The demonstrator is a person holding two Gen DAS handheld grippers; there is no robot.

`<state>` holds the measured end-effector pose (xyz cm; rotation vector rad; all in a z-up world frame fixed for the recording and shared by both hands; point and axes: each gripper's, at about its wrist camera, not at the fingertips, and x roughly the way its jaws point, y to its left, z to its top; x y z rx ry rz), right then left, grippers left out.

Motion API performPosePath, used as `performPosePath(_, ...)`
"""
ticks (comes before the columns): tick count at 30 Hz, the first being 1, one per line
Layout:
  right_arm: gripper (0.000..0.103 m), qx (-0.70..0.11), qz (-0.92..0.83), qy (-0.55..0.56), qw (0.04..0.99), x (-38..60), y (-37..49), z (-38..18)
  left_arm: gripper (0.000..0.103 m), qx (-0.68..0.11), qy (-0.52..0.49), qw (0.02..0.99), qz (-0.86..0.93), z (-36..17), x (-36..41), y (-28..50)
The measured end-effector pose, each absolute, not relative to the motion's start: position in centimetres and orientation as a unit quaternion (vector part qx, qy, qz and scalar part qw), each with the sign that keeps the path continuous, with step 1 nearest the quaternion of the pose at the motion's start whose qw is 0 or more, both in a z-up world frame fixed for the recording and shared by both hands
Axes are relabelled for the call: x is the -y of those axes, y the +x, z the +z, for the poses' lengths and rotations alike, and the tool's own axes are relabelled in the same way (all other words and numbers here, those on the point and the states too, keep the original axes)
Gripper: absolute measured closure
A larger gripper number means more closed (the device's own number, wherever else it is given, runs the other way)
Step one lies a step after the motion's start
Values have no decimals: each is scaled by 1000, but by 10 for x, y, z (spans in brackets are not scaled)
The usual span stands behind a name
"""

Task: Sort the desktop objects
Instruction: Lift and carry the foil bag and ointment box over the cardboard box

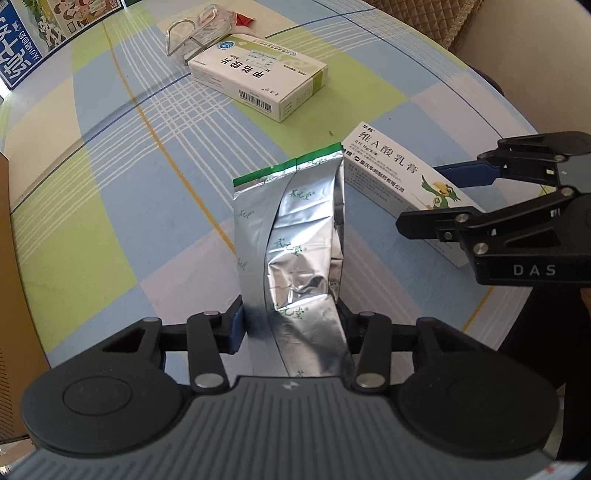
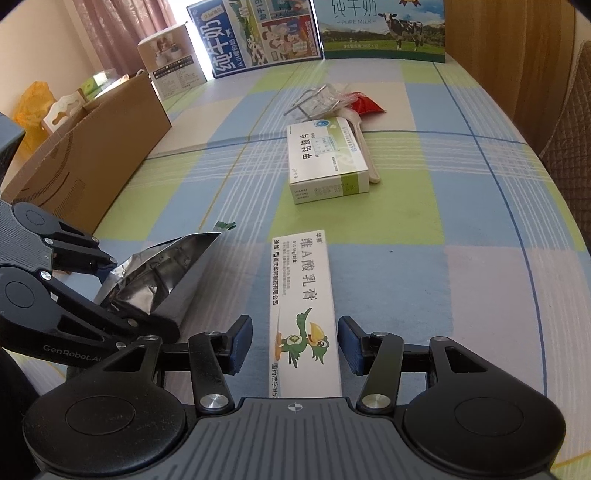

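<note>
Gripping left: my left gripper pinches the foil pouch above the table.
Right view only: right gripper straddles the parrot box, pads clear; cardboard carton beyond.

On the checked-cloth bench: 2 white card medicine boxes, 1 silver foil pouch w/ green top edge, 1 white plastic spoon, 1 red sachet, 1 bent wire rack, 1 brown cardboard box, 3 milk cartons at back.
</note>
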<state>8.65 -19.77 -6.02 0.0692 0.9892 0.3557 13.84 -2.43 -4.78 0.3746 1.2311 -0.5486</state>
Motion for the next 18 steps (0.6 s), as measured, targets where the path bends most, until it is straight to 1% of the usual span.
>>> performPosePath(5,54,-474,172,6,864,190,94,-64,60,-568,162,767,-252,-48,21,142)
performPosePath(7,54,-471,171,-13,865,186,95,-65,58,-567,162,768,-250,-49,21,143)
performPosePath(10,55,-469,170,-29,866,182,94,-67,58,-565,165,768,-251,-49,22,141)
performPosePath(12,61,-469,168,-34,866,181,93,-67,57,-566,165,768,-251,-49,22,142)
performPosePath(13,67,-469,169,-36,866,180,93,-67,58,-566,164,768,-250,-50,22,142)
performPosePath(18,68,-465,169,-34,868,179,91,-66,63,-564,165,769,-250,-51,20,139)
